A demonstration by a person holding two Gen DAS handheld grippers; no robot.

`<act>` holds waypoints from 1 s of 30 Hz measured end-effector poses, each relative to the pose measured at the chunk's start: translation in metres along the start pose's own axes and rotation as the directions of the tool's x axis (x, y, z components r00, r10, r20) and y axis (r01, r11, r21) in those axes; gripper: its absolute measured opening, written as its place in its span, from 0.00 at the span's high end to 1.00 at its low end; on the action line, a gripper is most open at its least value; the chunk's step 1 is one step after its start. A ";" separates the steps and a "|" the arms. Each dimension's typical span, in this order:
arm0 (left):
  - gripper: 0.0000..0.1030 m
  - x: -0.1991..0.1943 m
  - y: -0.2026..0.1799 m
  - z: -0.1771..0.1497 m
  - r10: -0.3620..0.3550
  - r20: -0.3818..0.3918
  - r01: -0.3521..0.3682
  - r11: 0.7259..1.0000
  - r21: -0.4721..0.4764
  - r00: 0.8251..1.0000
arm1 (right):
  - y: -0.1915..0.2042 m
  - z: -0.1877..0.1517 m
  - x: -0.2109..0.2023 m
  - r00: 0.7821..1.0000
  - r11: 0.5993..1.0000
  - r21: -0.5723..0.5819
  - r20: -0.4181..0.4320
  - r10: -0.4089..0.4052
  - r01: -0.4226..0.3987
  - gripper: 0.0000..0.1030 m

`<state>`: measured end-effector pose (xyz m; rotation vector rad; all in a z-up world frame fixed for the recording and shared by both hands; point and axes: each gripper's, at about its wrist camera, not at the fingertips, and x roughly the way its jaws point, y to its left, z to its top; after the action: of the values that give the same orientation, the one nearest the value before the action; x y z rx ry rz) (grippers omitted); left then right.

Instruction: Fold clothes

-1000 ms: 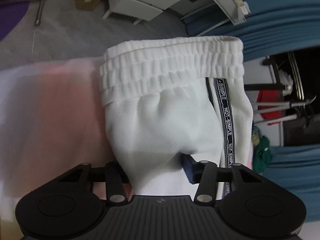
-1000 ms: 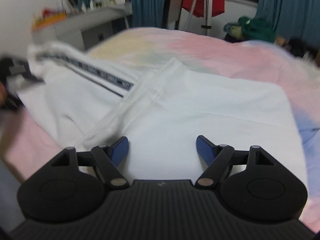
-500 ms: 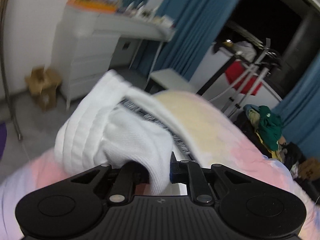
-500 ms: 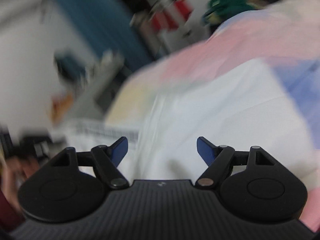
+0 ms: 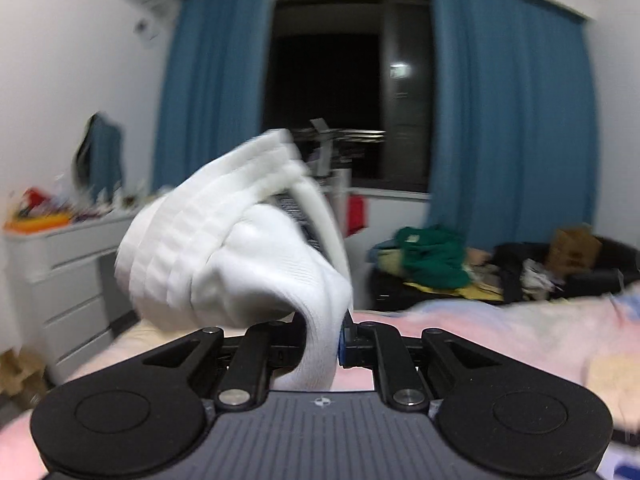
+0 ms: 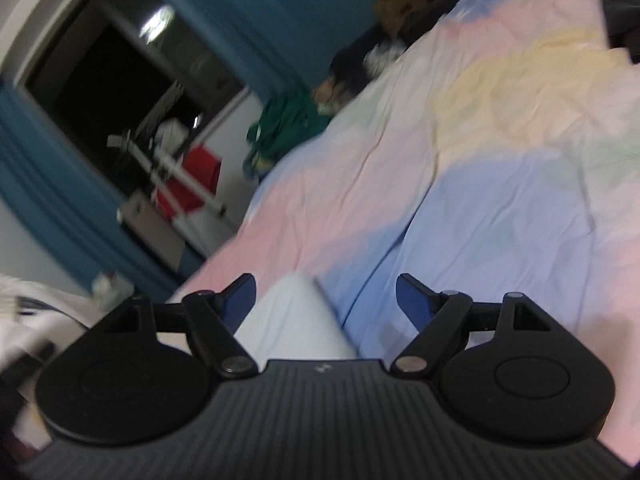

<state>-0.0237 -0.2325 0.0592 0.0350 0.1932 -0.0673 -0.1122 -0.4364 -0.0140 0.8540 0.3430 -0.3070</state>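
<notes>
My left gripper (image 5: 326, 340) is shut on the white trousers (image 5: 240, 256), pinching cloth just below the ribbed elastic waistband. The bunched waistband stands lifted in front of the camera, blurred, with a dark lettered side stripe behind it. My right gripper (image 6: 325, 296) is open and empty, tilted, above the pastel bed sheet (image 6: 500, 168). A corner of the white cloth (image 6: 296, 324) lies between and below its fingers, not gripped. More white cloth (image 6: 28, 304) shows at the left edge of that view.
A white chest of drawers (image 5: 60, 280) stands at the left by the bed. Blue curtains (image 5: 508, 120) frame a dark window. A drying rack with red cloth (image 6: 188, 184) and a pile of green clothes (image 5: 432, 256) lie beyond the bed's far side.
My left gripper has swung up and round with the waistband, from looking down at the floor to facing the window. My right gripper has tilted and moved off the spread cloth toward bare sheet, staying open.
</notes>
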 end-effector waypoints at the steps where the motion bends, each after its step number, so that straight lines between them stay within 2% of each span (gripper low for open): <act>1: 0.87 -0.003 -0.023 -0.017 -0.015 0.010 0.014 0.999 0.034 1.000 | -0.005 0.004 -0.003 1.000 1.000 0.024 0.022 -0.005 0.004 0.22; 3: 0.86 -0.007 -0.062 -0.054 -0.035 0.008 0.034 0.994 0.106 0.999 | -0.017 0.009 -0.006 0.999 0.998 0.070 0.038 0.002 -0.004 0.22; 6: 0.85 0.010 -0.098 -0.098 -0.043 -0.088 0.057 0.986 0.155 0.995 | -0.036 0.016 -0.004 0.999 0.992 0.119 0.024 0.032 -0.035 0.22; 8: 0.84 0.017 -0.112 -0.114 -0.058 -0.112 0.080 0.976 0.205 0.992 | -0.043 0.017 0.002 0.998 0.986 0.156 0.003 0.061 -0.061 0.22; 11: 0.82 0.015 -0.127 -0.121 -0.074 -0.108 0.101 0.959 0.266 0.991 | -0.045 0.018 0.015 0.993 0.976 0.192 -0.038 0.115 -0.106 0.22; 14: 0.77 0.017 -0.129 -0.114 -0.110 -0.152 0.147 0.954 0.262 0.982 | -0.042 0.016 0.027 0.979 0.966 0.204 -0.101 0.179 -0.155 0.22; 16: 0.73 0.020 -0.119 -0.110 -0.139 -0.184 0.186 0.943 0.276 0.973 | -0.036 0.013 0.033 0.971 0.968 0.189 -0.140 0.192 -0.164 0.22; 18: 0.63 -0.012 -0.078 -0.117 -0.161 -0.208 0.220 0.929 0.299 0.965 | -0.029 0.011 0.038 0.963 0.971 0.165 -0.179 0.201 -0.172 0.22; 19: 0.55 -0.020 -0.057 -0.119 -0.169 -0.224 0.235 0.921 0.310 0.960 | -0.025 0.008 0.039 0.957 0.971 0.160 -0.200 0.210 -0.180 0.22; 22: 0.42 -0.027 -0.014 -0.121 -0.190 -0.267 0.275 0.903 0.329 0.945 | -0.018 0.002 0.044 0.943 0.970 0.160 -0.252 0.219 -0.182 0.22; 24: 0.40 -0.029 0.004 -0.122 -0.200 -0.289 0.296 0.892 0.342 0.936 | -0.012 -0.003 0.044 0.937 0.972 0.157 -0.274 0.215 -0.177 0.22; 27: 0.39 -0.026 0.035 -0.124 -0.202 -0.313 0.317 0.869 0.379 0.928 | -0.015 -0.010 0.048 0.914 0.951 0.236 -0.305 0.269 -0.201 0.22; 29: 0.39 -0.025 0.056 -0.126 -0.203 -0.330 0.332 0.853 0.402 0.922 | -0.018 -0.014 0.053 0.900 0.939 0.287 -0.331 0.283 -0.190 0.22; 30: 0.39 -0.030 0.066 -0.127 -0.203 -0.330 0.334 0.849 0.410 0.922 | -0.016 -0.016 0.053 0.905 0.945 0.279 -0.334 0.264 -0.173 0.22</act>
<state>-0.0723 -0.1594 -0.0578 0.4975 0.4599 -0.3951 -0.0731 -0.4410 -0.0564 1.1867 0.5599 0.0292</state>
